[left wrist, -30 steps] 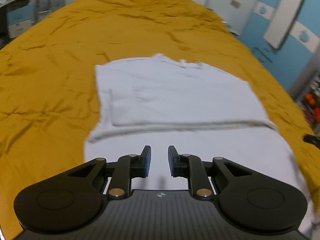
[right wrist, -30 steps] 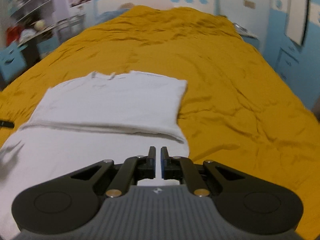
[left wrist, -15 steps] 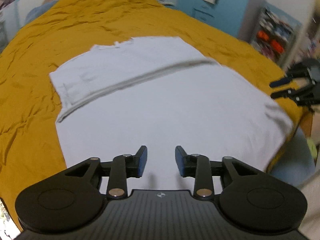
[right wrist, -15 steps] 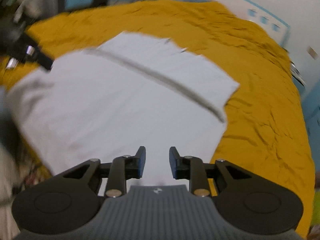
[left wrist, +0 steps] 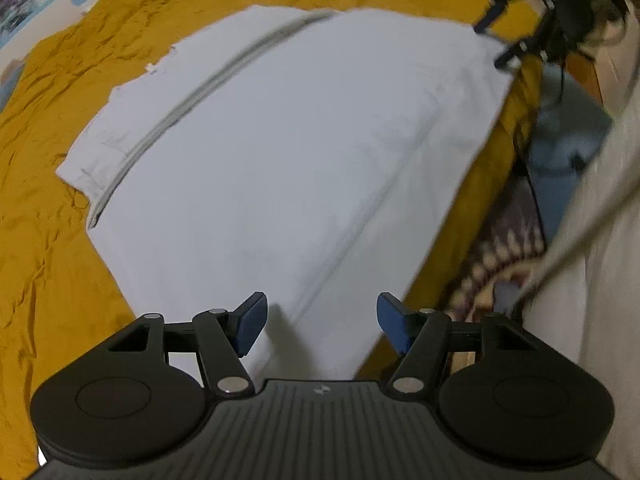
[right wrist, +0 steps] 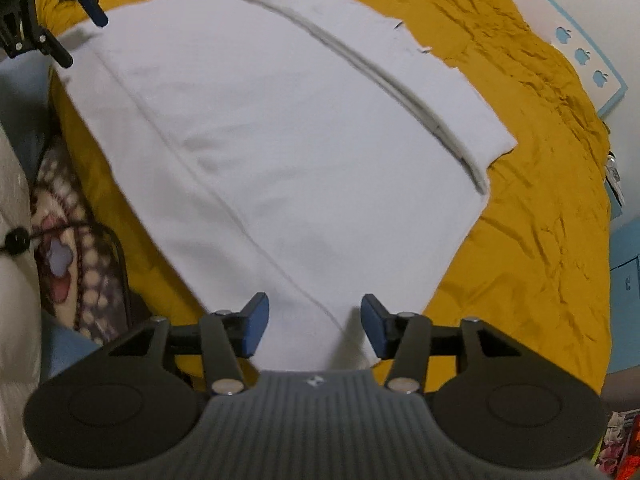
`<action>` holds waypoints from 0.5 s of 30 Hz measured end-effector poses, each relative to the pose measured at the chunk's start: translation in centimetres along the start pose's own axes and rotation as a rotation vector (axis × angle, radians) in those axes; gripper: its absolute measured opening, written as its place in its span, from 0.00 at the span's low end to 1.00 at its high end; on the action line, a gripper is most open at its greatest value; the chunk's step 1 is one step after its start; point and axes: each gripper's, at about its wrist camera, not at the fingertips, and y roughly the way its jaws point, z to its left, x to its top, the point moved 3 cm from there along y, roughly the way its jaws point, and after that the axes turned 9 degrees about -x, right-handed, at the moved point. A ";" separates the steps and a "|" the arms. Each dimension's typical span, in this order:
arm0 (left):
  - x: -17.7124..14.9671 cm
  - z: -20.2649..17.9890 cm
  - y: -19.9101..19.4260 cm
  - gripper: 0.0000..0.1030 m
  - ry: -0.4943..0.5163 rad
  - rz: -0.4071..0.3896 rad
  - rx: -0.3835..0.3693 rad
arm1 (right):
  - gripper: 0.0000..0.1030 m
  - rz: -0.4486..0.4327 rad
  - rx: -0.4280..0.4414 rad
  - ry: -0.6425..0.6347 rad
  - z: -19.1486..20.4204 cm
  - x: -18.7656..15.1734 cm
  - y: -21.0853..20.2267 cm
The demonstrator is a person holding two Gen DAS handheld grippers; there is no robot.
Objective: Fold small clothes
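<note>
A bed under a mustard-yellow cover (left wrist: 44,240) carries everything here, and the white garment (left wrist: 280,140) lies flat on it close to the bed's near edge, reaching from that edge toward the middle. Its far part already lies folded over, with a grey seam line (left wrist: 168,120) marking that fold.

The cloth looks thin, light and limp, probably cotton: it should lift with almost no effort, sag wherever it is unsupported, and drag or wrinkle if pulled along the cover. It will not break, but a pinch that catches only the top layer would likely pull the fold apart. The best holds appear to be the two near corners, taking all layers at once and raising them together.

The left gripper (left wrist: 318,324) hovers over one near corner at the bed's edge, and the right gripper (right wrist: 314,322) over the other. Both have just been opening; their jaws stand apart above the cloth with nothing pinched between the blue pads (left wrist: 252,322).
</note>
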 end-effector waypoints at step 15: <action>-2.2 -1.5 4.2 0.79 0.273 0.195 0.258 | 0.71 0.001 0.045 -0.170 2.6 -1.8 2.1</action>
